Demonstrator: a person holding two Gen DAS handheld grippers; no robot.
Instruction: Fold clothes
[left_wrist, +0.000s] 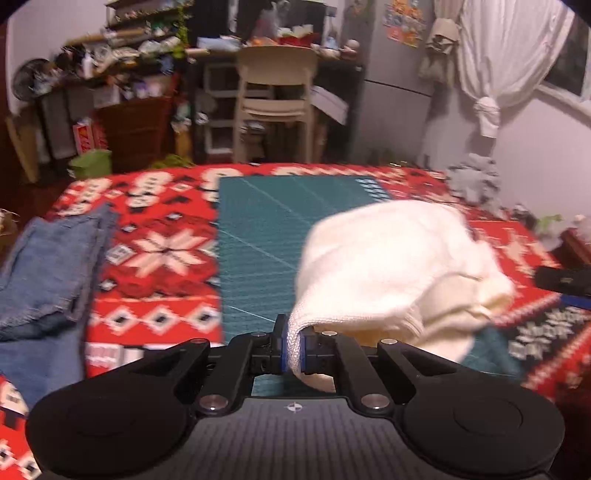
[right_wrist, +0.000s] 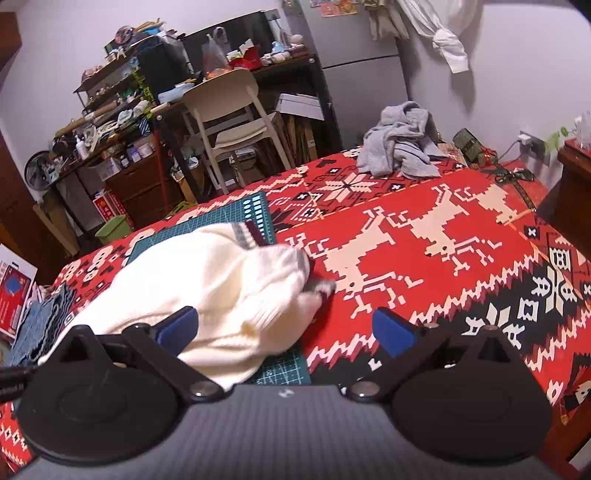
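The left gripper (left_wrist: 293, 345) was clamped on a ribbed edge of the white knit sweater (left_wrist: 391, 258), its blue pads pinching the fabric tight between them. The right gripper (right_wrist: 286, 325) had its jaws wide apart and held nothing; its left finger sat just over the sweater's near side, while the right finger hung above the red patterned cloth (right_wrist: 443, 266) covering the surface.

The sweater lay bunched in a rounded heap, mostly on the green cutting mat (left_wrist: 258, 229), with a striped cuff or hem spilling toward the red cloth on the right. It was not a flat, squared bundle: the heap was lumpy, and the lifted edge blurred in the left wrist view, so this garment looked mid-fold rather than finished.

At the left of the surface lay blue denim (left_wrist: 44, 266), laid flattish in layers; whether it was properly folded could not be told. At the far right corner a grey garment (right_wrist: 400, 147) sat crumpled in a loose pile, clearly not folded. As a judgement, the sweater needed flattening and further folds, and the grey piece was left to do.
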